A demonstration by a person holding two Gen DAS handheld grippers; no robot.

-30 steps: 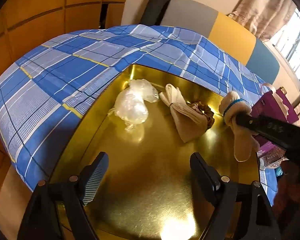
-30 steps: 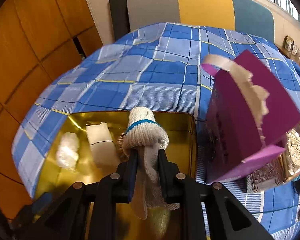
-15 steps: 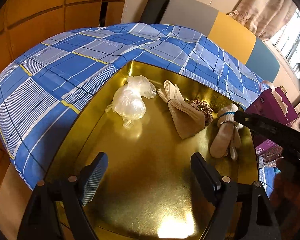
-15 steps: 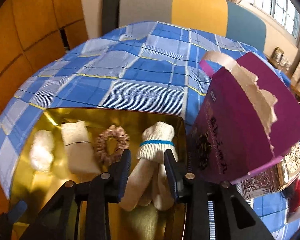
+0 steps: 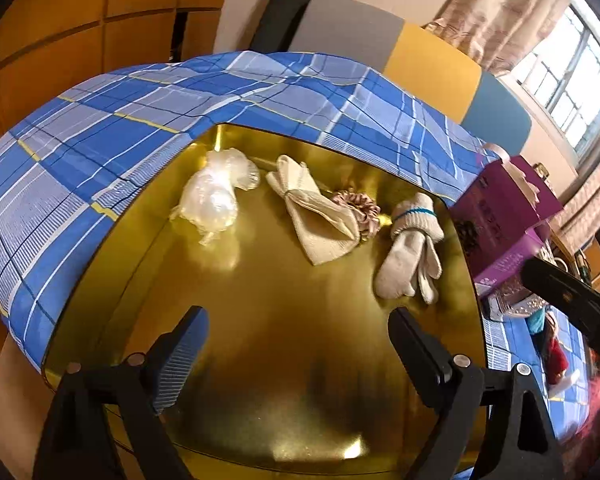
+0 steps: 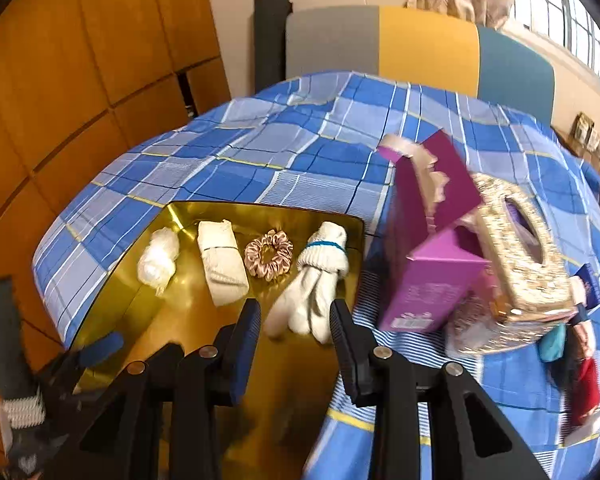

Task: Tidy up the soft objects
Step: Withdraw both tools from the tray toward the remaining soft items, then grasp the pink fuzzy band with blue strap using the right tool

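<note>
Four soft items are lined up in tray [image 6: 100, 312]; glove [image 6: 312, 280] could be snagged if right gripper [image 6: 294, 320], open & empty, dips; left gripper [image 5: 296, 344] is opening, empty.

A blue checked bedspread [image 6: 300, 168] is spread beneath everything. A torn purple cardboard box [image 6: 432, 276] is seen just beside a glittering gold tissue box [image 6: 524, 252].

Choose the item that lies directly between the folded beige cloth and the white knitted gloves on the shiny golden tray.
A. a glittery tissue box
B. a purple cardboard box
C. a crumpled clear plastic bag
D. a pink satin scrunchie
D: in the right wrist view the pink satin scrunchie sits on the golden tray between the folded beige cloth and the white knitted gloves.
</note>
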